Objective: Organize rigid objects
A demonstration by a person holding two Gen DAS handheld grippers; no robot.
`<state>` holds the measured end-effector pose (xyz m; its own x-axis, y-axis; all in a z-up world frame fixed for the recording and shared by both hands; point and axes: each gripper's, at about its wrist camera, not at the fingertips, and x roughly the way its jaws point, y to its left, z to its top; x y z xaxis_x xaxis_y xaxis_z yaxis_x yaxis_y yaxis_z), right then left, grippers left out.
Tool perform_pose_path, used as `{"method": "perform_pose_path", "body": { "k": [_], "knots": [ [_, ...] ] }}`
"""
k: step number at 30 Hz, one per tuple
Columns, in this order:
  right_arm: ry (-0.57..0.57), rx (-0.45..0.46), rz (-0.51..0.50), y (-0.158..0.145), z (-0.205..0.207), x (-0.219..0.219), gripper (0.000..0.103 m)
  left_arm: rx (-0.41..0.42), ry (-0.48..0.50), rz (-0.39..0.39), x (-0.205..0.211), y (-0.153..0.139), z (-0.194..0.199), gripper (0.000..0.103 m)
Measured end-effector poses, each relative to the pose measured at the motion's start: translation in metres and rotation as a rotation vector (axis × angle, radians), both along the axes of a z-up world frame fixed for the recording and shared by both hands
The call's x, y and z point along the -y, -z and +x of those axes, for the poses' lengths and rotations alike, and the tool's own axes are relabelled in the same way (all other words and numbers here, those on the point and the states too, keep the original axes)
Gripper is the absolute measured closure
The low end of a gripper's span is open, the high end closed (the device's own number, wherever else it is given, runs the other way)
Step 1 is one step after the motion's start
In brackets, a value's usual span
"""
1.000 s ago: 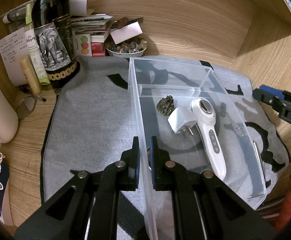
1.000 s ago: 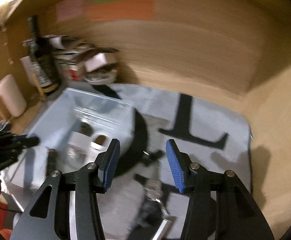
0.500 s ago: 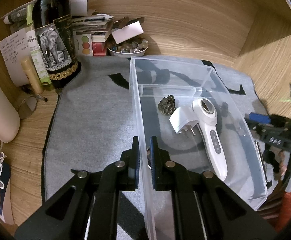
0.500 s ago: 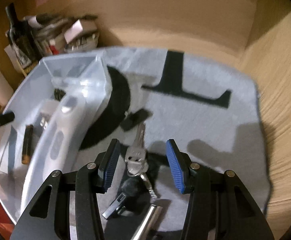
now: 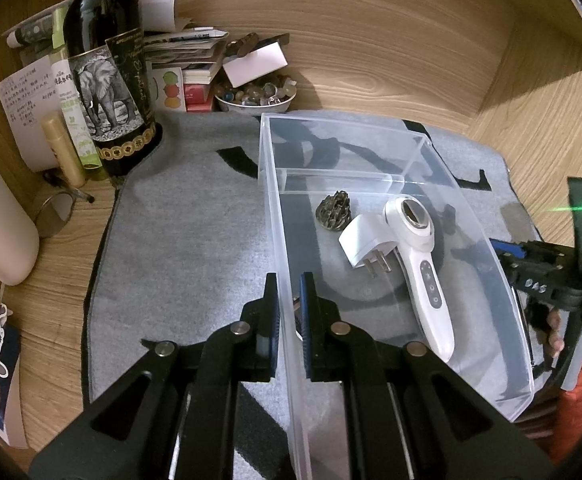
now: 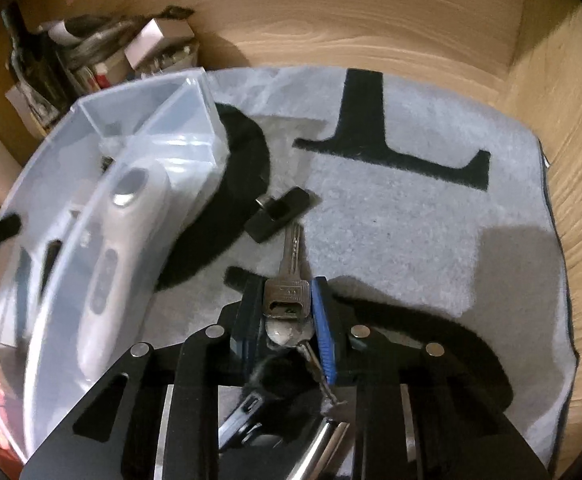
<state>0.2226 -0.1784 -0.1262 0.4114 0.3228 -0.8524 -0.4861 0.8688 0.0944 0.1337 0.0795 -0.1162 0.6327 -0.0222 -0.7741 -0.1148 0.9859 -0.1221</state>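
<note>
Keys (image 6: 287, 300) sit between the closing right tongs (image 6: 285, 300); left tongs (image 5: 289, 300) clamp the bin wall (image 5: 281, 240).

Bare grey mat (image 6: 391, 208) right of clear bin (image 6: 195, 128), clutter (image 5: 195, 60) crowding back-left corner

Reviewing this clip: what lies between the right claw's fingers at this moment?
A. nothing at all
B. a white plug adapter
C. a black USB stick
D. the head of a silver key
D. In the right wrist view the right claw has its jaws closing on either side of the silver key, whose blade points away over the grey mat; the black USB stick lies further off, untouched.
</note>
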Motion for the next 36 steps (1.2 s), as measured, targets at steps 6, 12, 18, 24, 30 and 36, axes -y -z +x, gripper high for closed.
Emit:
{"method": "perform_pose_path", "body": {
  "k": [6,12,18,24,30,36],
  "knots": [
    [-0.002,0.08,0.055,-0.03,-0.013,-0.003,0.082,0.001,-0.001,-0.007,0.0,0.0,0.0,0.094],
    [0.0,0.147,0.111,-0.058,-0.021,-0.003,0.09,0.004,0.003,-0.011,0.0,0.0,0.001,0.094],
    [-0.036,0.221,0.112,-0.082,-0.03,-0.017,0.09,0.008,0.007,-0.016,-0.002,0.001,-0.001,0.094],
    [-0.068,0.183,-0.006,-0.055,-0.031,-0.033,0.074,0.011,0.01,-0.017,-0.003,0.001,-0.002,0.094],
    [-0.105,0.081,-0.103,-0.014,-0.025,-0.036,0.061,0.011,0.01,-0.02,-0.003,0.001,-0.002,0.094],
    [-0.145,0.07,-0.18,0.005,-0.013,-0.042,0.035,0.006,0.008,-0.014,-0.002,0.001,-0.001,0.094]
  ]
}}
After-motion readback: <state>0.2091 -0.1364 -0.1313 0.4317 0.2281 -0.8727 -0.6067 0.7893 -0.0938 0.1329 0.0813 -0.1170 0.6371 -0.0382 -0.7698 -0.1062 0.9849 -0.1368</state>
